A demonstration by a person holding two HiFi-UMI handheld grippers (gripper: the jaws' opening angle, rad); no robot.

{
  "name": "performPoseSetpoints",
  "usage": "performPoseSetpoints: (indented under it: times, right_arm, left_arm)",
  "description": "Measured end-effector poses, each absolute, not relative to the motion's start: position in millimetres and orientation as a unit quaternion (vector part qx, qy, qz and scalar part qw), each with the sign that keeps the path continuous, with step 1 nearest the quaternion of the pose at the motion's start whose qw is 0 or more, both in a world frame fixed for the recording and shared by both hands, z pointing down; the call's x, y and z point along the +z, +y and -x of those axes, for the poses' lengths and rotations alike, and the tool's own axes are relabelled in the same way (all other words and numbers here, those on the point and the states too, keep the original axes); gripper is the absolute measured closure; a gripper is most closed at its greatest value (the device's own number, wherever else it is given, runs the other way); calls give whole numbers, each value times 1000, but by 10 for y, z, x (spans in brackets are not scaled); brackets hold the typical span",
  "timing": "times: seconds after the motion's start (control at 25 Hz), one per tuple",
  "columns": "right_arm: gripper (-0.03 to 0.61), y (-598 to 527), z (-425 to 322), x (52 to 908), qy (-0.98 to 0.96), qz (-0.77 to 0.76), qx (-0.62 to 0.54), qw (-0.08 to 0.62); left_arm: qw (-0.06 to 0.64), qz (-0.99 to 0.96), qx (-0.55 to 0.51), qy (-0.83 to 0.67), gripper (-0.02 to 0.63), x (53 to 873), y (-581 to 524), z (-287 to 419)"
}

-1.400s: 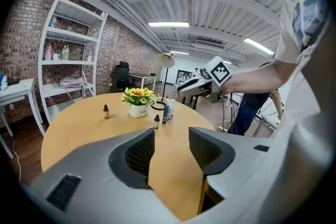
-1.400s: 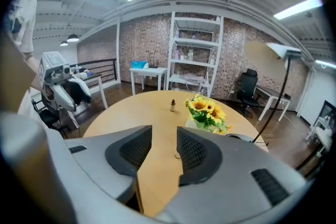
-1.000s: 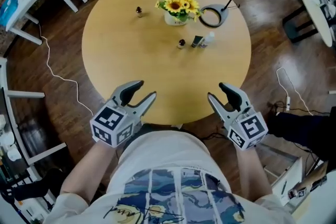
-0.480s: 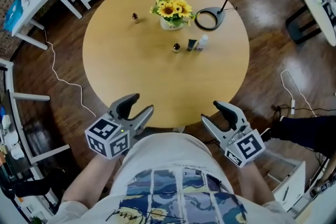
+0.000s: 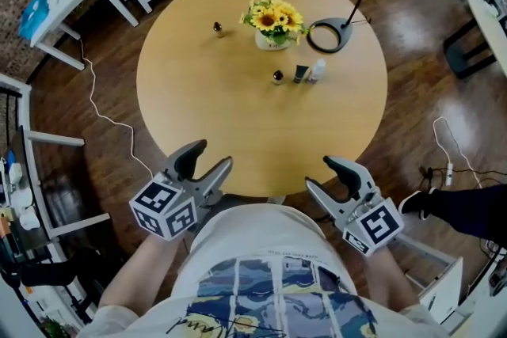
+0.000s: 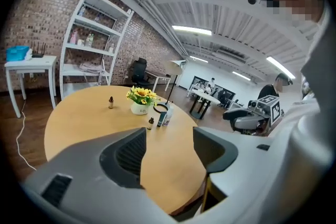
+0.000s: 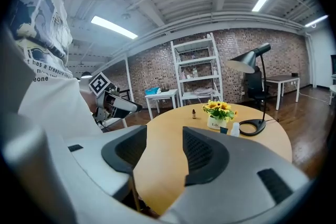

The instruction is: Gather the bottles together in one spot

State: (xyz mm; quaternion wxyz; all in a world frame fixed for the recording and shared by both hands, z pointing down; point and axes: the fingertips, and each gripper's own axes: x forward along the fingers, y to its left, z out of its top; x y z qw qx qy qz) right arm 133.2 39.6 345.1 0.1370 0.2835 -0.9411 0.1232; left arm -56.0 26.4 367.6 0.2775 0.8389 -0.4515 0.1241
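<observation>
Fingers in head view: left gripper opening, right gripper apart, both empty at lower frame; lone bottle upper left, three bottles upper centre. Both gripper views: only table between the jaws. Probably just starting: next, reach far for lone bottle.

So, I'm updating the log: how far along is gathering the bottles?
Done: three bottles, a small brown bottle, a dark tube and a white bottle, stand together in front of the sunflower pot. In hand: nothing; the left hand-held gripper, jaws opening, and the open right hand-held gripper are both empty at the table edge. Left: the lone brown bottle stands apart, left of the flowers.
</observation>
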Motion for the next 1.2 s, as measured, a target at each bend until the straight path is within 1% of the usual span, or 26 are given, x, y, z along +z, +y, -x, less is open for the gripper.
performPoseSetpoints:
  times: [0.2, 0.32, 0.36, 0.44, 0.48, 0.64, 0.76, 0.84, 0.88, 1.04, 1.2]
  right_arm:
    - [345, 388, -1230, 3466, -936, -295, 131, 140]
    - [345, 357, -1145, 3511, -927, -316, 152, 134]
    - [345, 345, -1110, 3531, -924, -323, 156, 132]
    - [345, 327, -1058, 3571, -920, -332, 162, 133]
    - [345, 325, -1048, 3587, -918, -335, 162, 136]
    - [345, 412, -980, 3646, -900, -371, 180, 139]
    - [345, 482, -993, 3708, -882, -403, 201, 138]
    - [345, 532, -1045, 3759, -872, -419, 208, 141]
    - [345, 578, -1063, 3786, -865, -431, 215, 142]
    - [345, 807, -1094, 3891, -832, -476, 245, 141]
    - [345, 942, -1134, 3947, -812, -502, 259, 145]
  left_arm:
    - [222, -849, 158, -453, 353, 3703, -100, 858]
    - [174, -858, 191, -445, 356, 3722, -518, 1079]
    - [157, -860, 203, -440, 374, 3739, -699, 1165]
    - [130, -863, 223, -435, 472, 3806, -1119, 1341]
    - [126, -864, 229, -430, 503, 3858, -1337, 1414]
    - [145, -884, 278, -348, 505, 4120, -2219, 1518]
    - [129, -869, 370, -302, 505, 4441, -2859, 1634]
    - [118, -850, 426, -286, 480, 4673, -3206, 1716]
    - [116, -845, 444, -277, 479, 4775, -3349, 1714]
    - [126, -833, 480, -244, 480, 5167, -3743, 1598]
    - [149, -819, 495, -249, 480, 5523, -3928, 1605]
